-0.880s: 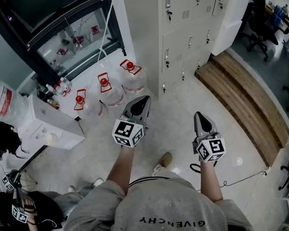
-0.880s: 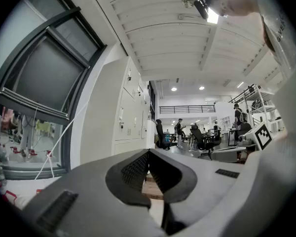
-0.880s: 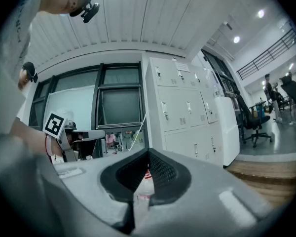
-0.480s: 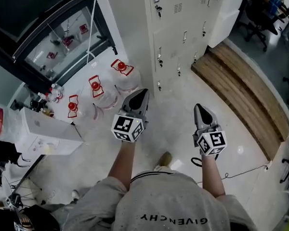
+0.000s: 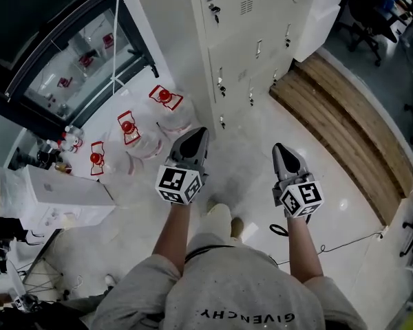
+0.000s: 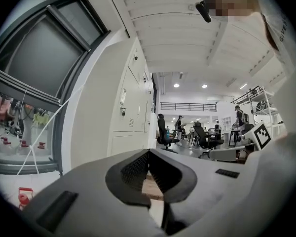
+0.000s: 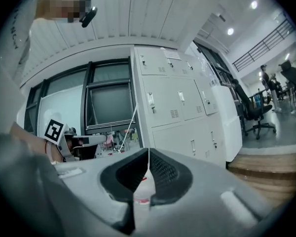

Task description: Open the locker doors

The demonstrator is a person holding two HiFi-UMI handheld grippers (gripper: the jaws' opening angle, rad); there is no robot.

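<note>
An open-plan office, by the look: a bank of white metal lockers (image 5: 248, 40); swivel chairs (image 6: 162, 130) and people (image 6: 179, 123) standing beyond; red-capped water jugs (image 5: 172, 119) on the floor (image 5: 248, 163) beside a glazed partition (image 5: 69, 53).

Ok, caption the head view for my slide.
Person facing closed white lockers, left gripper and right gripper both shut, water jugs on the floor.

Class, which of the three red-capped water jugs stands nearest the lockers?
The rightmost jug in the head view: it alone stands beside the lockers.
</note>
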